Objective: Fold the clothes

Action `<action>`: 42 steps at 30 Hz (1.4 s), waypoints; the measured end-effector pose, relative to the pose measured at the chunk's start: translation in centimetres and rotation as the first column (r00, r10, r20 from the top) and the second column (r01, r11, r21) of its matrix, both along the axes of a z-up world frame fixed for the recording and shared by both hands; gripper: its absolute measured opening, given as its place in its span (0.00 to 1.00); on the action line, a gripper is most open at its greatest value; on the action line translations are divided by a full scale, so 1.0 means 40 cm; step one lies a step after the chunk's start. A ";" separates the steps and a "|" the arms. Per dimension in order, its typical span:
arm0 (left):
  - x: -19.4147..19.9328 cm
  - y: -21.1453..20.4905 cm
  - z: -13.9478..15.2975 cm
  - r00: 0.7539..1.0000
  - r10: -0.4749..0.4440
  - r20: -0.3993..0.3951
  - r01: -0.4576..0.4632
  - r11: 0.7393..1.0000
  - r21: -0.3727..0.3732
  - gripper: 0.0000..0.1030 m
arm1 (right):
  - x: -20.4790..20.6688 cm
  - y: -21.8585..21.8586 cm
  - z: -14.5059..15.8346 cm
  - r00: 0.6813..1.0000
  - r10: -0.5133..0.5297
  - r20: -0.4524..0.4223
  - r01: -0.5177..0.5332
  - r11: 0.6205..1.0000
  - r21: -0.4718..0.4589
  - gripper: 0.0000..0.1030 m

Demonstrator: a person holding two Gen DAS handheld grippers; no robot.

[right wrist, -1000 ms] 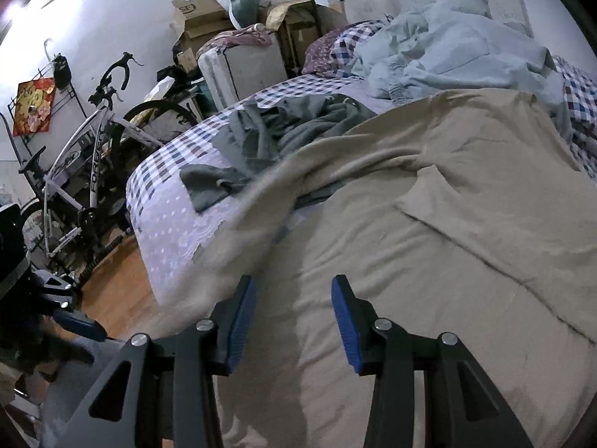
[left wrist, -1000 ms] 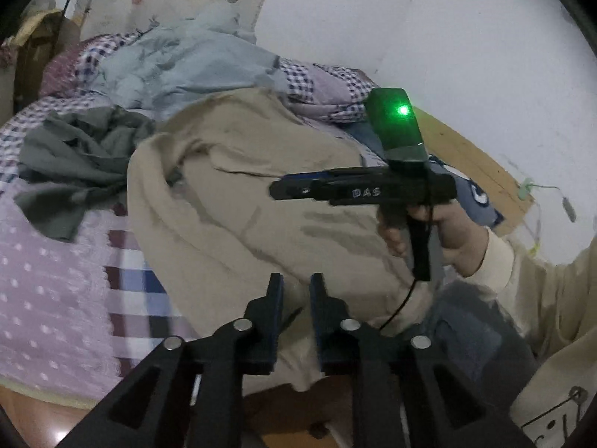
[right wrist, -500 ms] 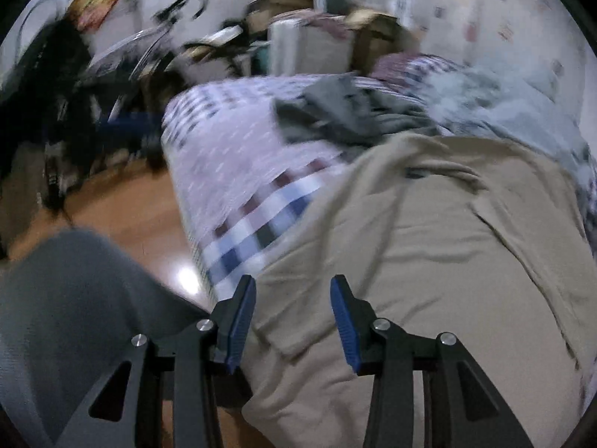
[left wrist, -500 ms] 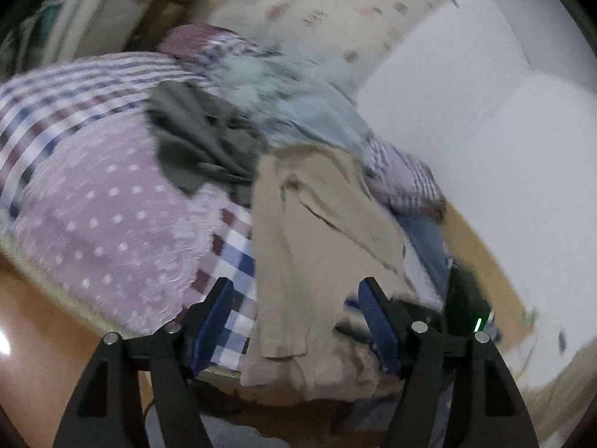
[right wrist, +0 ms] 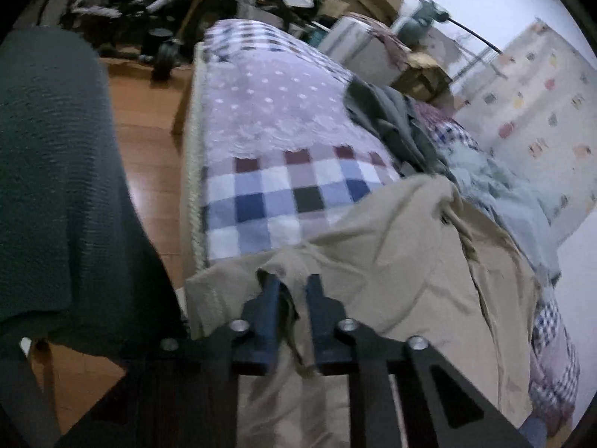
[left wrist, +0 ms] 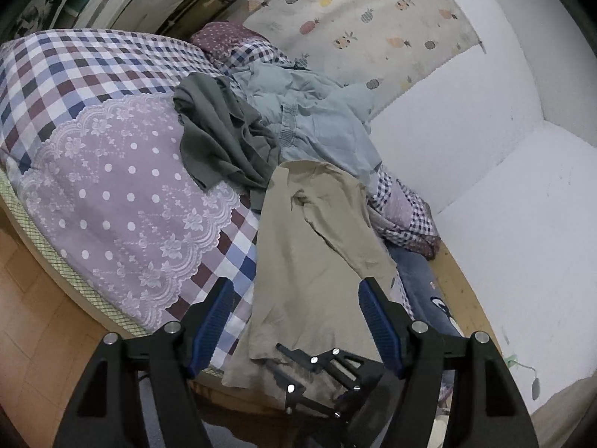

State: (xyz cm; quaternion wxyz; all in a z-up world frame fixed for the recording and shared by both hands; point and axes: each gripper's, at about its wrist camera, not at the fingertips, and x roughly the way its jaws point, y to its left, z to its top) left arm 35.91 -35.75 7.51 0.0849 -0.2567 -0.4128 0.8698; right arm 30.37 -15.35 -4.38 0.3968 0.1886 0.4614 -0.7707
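a bed is covered by a checked and lilac dotted quilt, which fills most of both views. a white wall is seen at 3 o'clock in the left wrist view, with a fruit-print cloth hung at 12 o'clock. a beige garment is laid lengthways across the near edge of the bed, its lower hem draped over the side (in the right wrist view it spreads from 6 toward 3 o'clock). a pale blue garment is heaped beyond it, toward 12 o'clock, and a crumpled grey-green garment is touching it at 10 o'clock of the beige one. a dark knitted sleeve or leg of the person is seen at 9 o'clock in the right wrist view. the left gripper is held above the beige hem with its blue-padded fingers spread wide, nothing between them. the right gripper is closed to a narrow gap and a fold of the beige hem is pinched between its fingers; it also appears at 6 o'clock in the left view.
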 end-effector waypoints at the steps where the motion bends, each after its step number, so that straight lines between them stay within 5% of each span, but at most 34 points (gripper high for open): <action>1: -0.001 0.001 0.001 1.000 0.000 -0.001 0.000 1.000 0.003 0.71 | -0.007 0.005 0.002 1.000 -0.020 -0.005 0.020 1.000 -0.007 0.04; 7: -0.014 0.020 0.001 1.000 -0.002 0.000 0.002 1.000 0.017 0.71 | -0.098 0.100 0.102 0.962 -0.179 0.205 0.224 0.949 -0.220 0.02; 14: -0.066 0.102 -0.003 0.997 -0.072 0.025 0.072 0.997 0.037 0.71 | -0.239 0.229 0.129 0.825 -0.267 0.498 0.459 0.831 -0.314 0.02; 21: -0.113 0.151 0.028 0.997 -0.082 0.011 0.082 0.996 0.026 0.71 | -0.333 0.348 0.107 0.694 -0.349 0.629 0.634 0.710 -0.306 0.06; 24: -0.142 0.157 0.051 0.997 -0.074 -0.002 0.074 0.997 0.014 0.71 | -0.316 0.357 0.125 0.749 -0.394 0.534 0.606 0.733 -0.310 0.06; 31: -0.238 0.236 0.068 0.994 -0.107 -0.006 0.107 0.994 0.000 0.71 | -0.298 0.369 0.168 0.798 -0.362 0.481 0.555 0.752 -0.355 0.17; 36: -0.267 0.343 0.017 0.999 -0.039 0.009 0.039 0.999 -0.014 0.71 | -0.306 0.399 0.193 0.796 -0.351 0.494 0.565 0.723 -0.397 0.24; 42: -0.237 0.472 -0.094 0.993 0.075 0.095 -0.069 0.996 -0.062 0.71 | -0.350 0.497 0.218 0.753 -0.367 0.547 0.633 0.629 -0.450 0.28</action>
